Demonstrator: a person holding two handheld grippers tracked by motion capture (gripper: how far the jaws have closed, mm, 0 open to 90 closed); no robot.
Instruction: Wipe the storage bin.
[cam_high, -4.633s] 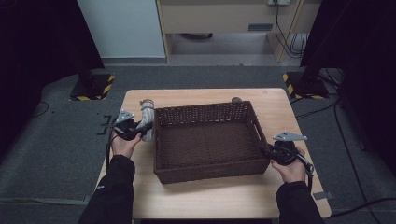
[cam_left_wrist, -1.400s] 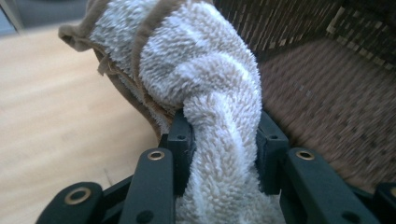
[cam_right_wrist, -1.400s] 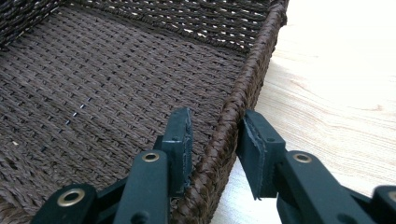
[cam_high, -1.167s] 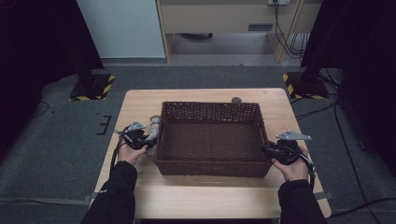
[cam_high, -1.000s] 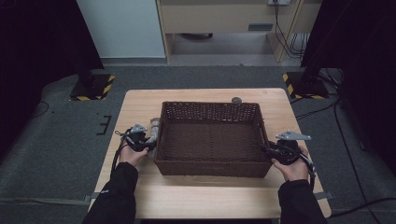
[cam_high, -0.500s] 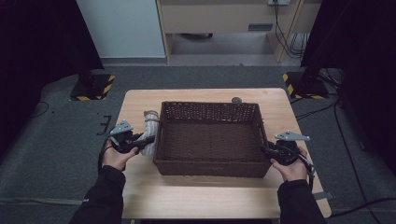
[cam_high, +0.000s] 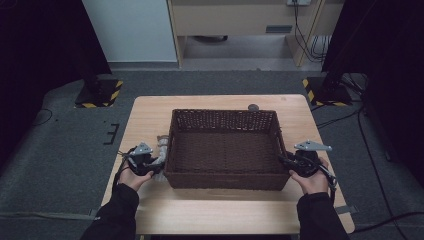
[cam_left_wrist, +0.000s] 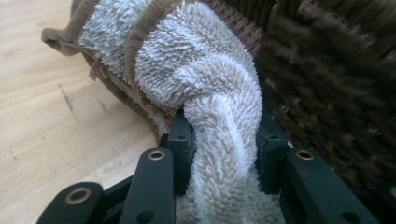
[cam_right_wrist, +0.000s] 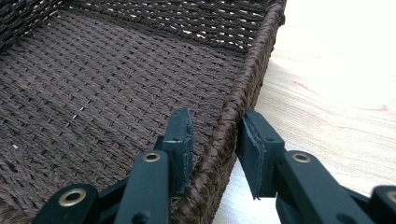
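The left gripper (cam_left_wrist: 219, 158) has its fingers (cam_left_wrist: 180, 140) clamped on a twisted fold of a rolled terry towel (cam_left_wrist: 196, 74), cream with tan stripes. The pile bulges out above and below the two pads, so the fingers stand only as far apart as the squeezed cloth lets them. Beyond the fingertips the rest of the towel lies in a loose bundle on the wooden bench (cam_left_wrist: 46, 116). On the far side of the one finger, just beside it, the dark woven wall of the basket (cam_left_wrist: 336, 93) rises, blurred and close.

In the high view the left gripper (cam_high: 150, 162) sits at the basket's left end wall, with the towel (cam_high: 162, 145) between it and the wicker.

The right gripper (cam_right_wrist: 215, 140) straddles the braided rim of the basket (cam_right_wrist: 243, 93): one finger (cam_right_wrist: 180, 135) stands inside, over the woven floor, and the other outside, over the bench (cam_right_wrist: 336, 93). Both pads press on the wall, gripping it. In the high view this gripper (cam_high: 290, 162) holds the basket (cam_high: 225, 150) at its right end wall, near the front corner.
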